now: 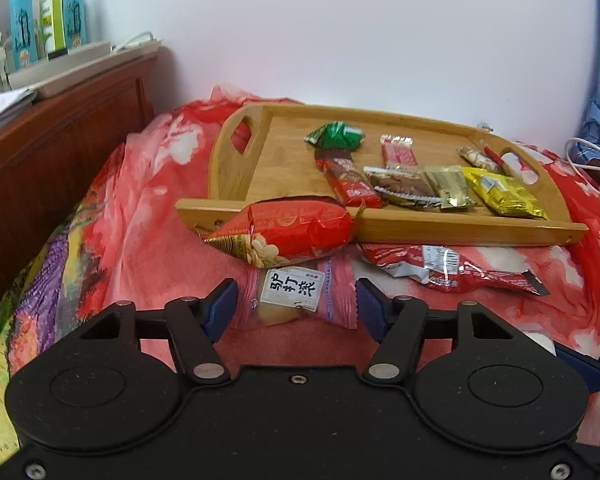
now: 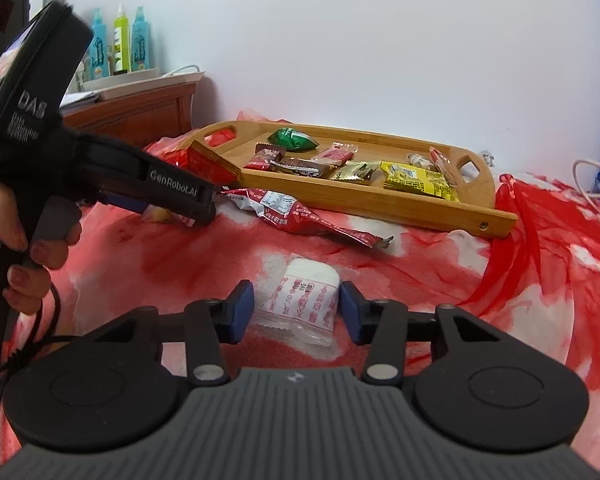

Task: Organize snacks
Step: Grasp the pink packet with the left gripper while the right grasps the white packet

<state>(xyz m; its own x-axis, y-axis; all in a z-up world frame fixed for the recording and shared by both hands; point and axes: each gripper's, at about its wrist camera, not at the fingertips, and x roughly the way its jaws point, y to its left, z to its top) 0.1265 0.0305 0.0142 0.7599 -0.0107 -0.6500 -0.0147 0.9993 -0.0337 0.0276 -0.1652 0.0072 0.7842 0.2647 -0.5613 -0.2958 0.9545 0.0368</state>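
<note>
Two grippers work low over a bed, each straddling a snack. Between the blue pads of the left gripper (image 1: 296,306) lies a pink packet (image 1: 296,294) with a white label; the pads sit at the packet's crinkled edges, and I cannot tell whether they press on it. The right gripper (image 2: 296,312) brackets a clear white packet (image 2: 302,300) printed in red, with narrow gaps showing on both sides, so it is not yet clamped. A hand (image 2: 24,240) holds the left gripper's handle in the right wrist view.

Just beyond the pink packet a plump red bag (image 1: 284,228) leans on the near rim of a wooden tray (image 1: 236,160). Beside it a long red wrapper (image 1: 448,268) lies flat on the bedspread (image 1: 148,208), which is red, pink and white with floral patches. Several small snacks lie in the tray, among them a green one (image 1: 334,136) and a yellow one (image 1: 504,192). Farther off, a wooden headboard (image 1: 60,152) carries blue and green bottles (image 1: 48,16) before a plain white wall (image 1: 360,28).
</note>
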